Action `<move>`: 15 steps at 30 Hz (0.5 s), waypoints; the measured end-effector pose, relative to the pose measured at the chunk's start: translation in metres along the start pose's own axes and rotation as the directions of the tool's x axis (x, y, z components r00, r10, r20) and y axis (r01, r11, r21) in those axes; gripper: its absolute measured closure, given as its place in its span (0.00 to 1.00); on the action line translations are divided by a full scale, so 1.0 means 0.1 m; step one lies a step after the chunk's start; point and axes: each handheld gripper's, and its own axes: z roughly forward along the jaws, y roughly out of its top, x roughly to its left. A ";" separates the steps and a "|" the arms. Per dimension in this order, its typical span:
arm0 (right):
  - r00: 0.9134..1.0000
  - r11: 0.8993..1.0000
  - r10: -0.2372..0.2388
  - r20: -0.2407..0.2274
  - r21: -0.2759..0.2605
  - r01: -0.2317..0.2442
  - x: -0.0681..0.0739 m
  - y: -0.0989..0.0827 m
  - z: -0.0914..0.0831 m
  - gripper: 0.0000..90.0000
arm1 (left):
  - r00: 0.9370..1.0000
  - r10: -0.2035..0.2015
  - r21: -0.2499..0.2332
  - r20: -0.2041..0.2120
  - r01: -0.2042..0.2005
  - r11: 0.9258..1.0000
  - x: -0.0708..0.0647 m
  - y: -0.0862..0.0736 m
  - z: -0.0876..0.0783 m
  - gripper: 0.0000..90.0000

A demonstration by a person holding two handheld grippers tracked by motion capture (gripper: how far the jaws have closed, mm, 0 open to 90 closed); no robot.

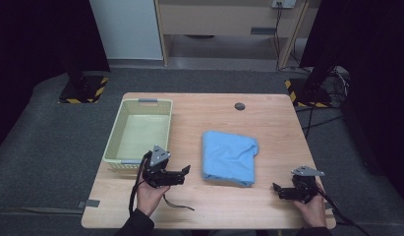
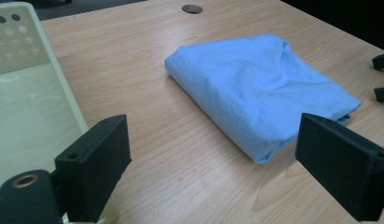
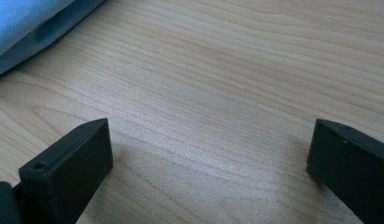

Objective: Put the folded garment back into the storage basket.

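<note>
Two open grippers flank a folded blue cloth (image 1: 229, 157) at the desk's (image 1: 268, 123) near edge

Left gripper (image 1: 186, 170) and right gripper (image 1: 275, 187), jaws apart, hold nothing; the high view adds a green basket (image 1: 122, 125) toward the far left corner

In your left gripper view the basket (image 2: 26, 93) runs off the left edge, so you see just one wall and part of its floor. The far folds of the blue cloth (image 2: 259, 88) hide whatever layers lie beneath, and you cannot tell what garment it is. The right gripper (image 2: 381, 77) is cut by the right edge; two black tips show. In your right gripper view the cloth (image 3: 31, 23) is clipped at the top left corner. From above, the small dark disc (image 1: 239, 106) near the tabletop's far edge is too small to identify.
</note>
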 end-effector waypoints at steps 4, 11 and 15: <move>1.000 1.000 0.000 0.000 0.000 0.000 0.00 0.00 0.00 0.00 | 1.000 -0.001 -0.002 0.005 0.001 1.000 -0.03 0.05 0.07 0.11; 1.000 1.000 0.000 0.000 0.000 0.000 0.00 0.00 0.00 0.00 | 1.000 0.007 0.011 0.019 -0.008 1.000 -0.11 0.11 0.23 0.11; 1.000 1.000 0.000 0.000 0.000 0.000 0.00 0.00 0.00 0.00 | 1.000 0.003 0.015 0.029 -0.004 1.000 -0.15 0.12 0.30 0.11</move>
